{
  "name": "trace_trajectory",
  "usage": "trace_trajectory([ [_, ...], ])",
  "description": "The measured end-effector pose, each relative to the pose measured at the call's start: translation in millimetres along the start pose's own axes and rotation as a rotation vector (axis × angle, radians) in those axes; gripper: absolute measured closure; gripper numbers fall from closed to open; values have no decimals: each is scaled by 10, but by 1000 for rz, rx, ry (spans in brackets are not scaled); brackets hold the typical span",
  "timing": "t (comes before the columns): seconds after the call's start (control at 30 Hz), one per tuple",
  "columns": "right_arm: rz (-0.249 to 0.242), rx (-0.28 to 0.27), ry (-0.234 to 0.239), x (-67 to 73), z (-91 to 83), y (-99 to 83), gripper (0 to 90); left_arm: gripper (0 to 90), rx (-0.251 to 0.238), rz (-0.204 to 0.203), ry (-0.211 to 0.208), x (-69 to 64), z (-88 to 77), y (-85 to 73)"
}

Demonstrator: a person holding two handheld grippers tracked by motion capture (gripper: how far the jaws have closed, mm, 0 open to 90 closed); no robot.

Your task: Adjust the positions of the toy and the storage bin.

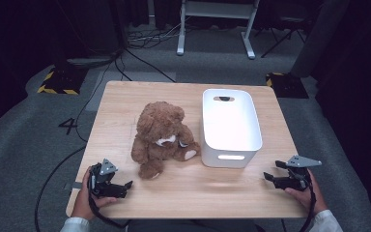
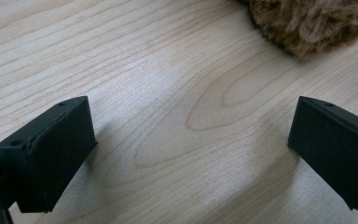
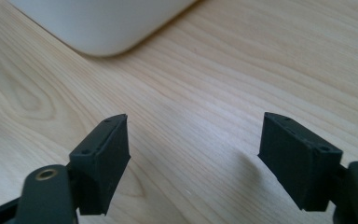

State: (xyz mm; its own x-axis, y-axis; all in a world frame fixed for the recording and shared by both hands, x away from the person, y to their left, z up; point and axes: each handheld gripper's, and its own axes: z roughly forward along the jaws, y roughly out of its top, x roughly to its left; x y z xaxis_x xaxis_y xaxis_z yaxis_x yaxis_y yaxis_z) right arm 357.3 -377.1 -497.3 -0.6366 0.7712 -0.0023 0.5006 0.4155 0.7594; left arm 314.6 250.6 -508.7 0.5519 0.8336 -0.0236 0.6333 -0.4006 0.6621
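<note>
I have both grippers low over the near edge of the wooden table (image 1: pixel 125 96), and nothing is in hand yet, so I read this as the very start: the approach before a first grasp. My left gripper (image 1: pixel 121 186) sits at the near left corner with its jaws spread wide; in the left gripper view (image 2: pixel 186 154) there is only bare wood between them, and a tuft of the teddy bear (image 2: pixel 312 23) shows at the top edge, ahead and a little to one side. My right gripper (image 1: pixel 276 173) rests at the near right, jaws likewise wide apart and empty, and in the right gripper view (image 3: pixel 193 158) a rounded corner of the white bin (image 3: pixel 102 28) lies ahead, apart from the jaws. From the high view, the teddy bear (image 1: pixel 162 137) sits slumped near the middle of the table, just beside the white bin (image 1: pixel 212 140), which stands empty to its right, perhaps brushing it at one paw. I judge the work to be getting the bear into that bin. The next move calls for me to bring the left gripper forward to the bear's near leg or body and close on a good bunch of plush, since the soft fur could slip from a shallow pinch.
</note>
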Motion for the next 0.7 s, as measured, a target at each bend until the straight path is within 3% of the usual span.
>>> trace_trajectory([
  [0.1,-3,-50,37,29,-79,88,252,7,-2,-2,2,-6,-1,-3],
  [0.37,-43,-109,53,135,-207,300,276,6,-1,-1,-1,-5,-1,-3],
  [0.7,-82,-142,71,228,-305,538,282,8,-1,1,-1,-7,-2,-3],
])
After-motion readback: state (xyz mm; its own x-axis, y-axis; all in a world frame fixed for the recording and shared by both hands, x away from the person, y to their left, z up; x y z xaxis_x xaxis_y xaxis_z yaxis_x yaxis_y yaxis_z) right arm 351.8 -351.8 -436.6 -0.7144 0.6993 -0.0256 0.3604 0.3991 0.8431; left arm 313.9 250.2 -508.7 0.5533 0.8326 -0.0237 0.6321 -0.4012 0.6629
